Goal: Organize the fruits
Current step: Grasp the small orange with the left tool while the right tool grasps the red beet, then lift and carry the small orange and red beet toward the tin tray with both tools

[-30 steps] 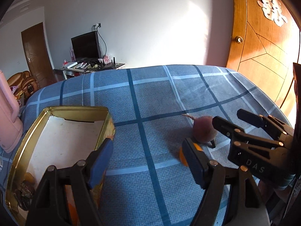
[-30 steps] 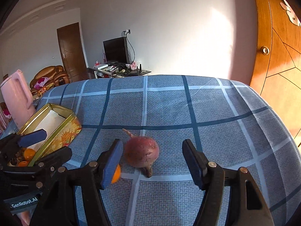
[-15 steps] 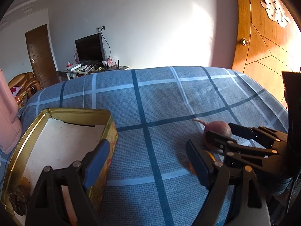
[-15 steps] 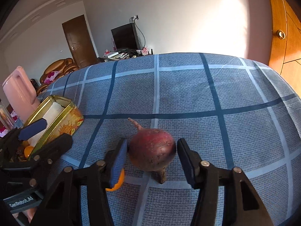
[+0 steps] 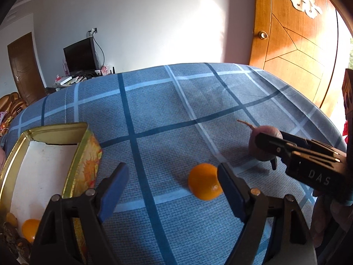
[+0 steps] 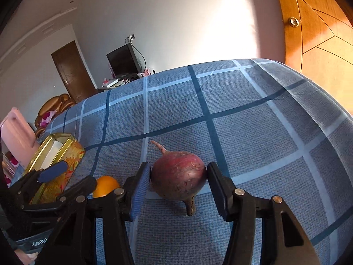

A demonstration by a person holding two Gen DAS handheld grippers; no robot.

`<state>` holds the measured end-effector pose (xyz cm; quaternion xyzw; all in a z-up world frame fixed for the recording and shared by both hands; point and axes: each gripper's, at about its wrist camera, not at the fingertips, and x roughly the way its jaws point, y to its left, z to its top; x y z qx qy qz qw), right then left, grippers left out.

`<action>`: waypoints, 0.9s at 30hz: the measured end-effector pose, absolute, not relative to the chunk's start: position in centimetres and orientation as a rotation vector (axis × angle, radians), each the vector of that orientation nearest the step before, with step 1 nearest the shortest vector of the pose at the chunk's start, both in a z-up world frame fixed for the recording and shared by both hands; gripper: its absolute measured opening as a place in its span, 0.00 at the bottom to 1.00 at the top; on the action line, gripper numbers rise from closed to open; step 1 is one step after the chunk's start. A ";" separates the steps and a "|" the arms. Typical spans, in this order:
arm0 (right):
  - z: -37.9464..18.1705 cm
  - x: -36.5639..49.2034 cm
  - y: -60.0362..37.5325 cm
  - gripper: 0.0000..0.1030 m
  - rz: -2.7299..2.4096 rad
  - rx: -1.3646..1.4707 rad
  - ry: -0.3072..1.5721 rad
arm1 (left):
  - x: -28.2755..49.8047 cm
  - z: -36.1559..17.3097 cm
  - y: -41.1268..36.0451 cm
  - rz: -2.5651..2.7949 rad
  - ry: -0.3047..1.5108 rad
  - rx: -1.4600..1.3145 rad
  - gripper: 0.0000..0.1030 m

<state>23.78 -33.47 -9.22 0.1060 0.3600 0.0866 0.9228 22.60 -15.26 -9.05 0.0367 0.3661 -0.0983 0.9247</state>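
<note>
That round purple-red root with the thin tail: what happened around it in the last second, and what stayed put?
The right gripper moved in and shut its blue pads on the round purple-red root, which was loose between open jaws before. The left gripper, open, eased toward the small orange fruit. The gold tin box and blue checked cloth stayed put.

Tablecloth (image 5: 167,114): woven cloth, coarse visible weave, matt, blue-grey with darker and paler checks. Tin box (image 5: 86,154): thin metal, shiny gold rim, printed orange-yellow wall, lined inside with matt white paper or card. Orange (image 5: 204,184): smooth, slightly glossy peel. Beetroot (image 6: 178,180): dull reddish-purple skin, rough and scuffed, with a dry woody stub. Left gripper (image 5: 172,191) and right gripper (image 6: 177,187): matt black plastic with metal rivets and blue rubbery-looking pads. Door (image 5: 293,50): varnished wood, glossy, with a brassy knob. Jug (image 6: 15,137): smooth pink plastic.
</note>
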 end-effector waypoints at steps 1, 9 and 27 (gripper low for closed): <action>-9.2 23.8 -33.4 0.53 0.178 0.212 0.740 | 22.7 -9.3 -15.5 -0.211 0.759 0.079 0.82; -9.2 24.0 -32.5 0.53 0.185 0.173 0.748 | 23.8 -10.5 -16.4 -0.288 0.833 0.071 0.63; -9.0 23.6 -31.4 0.53 0.229 0.128 0.731 | 22.9 -9.8 -16.0 -0.326 0.788 0.046 0.37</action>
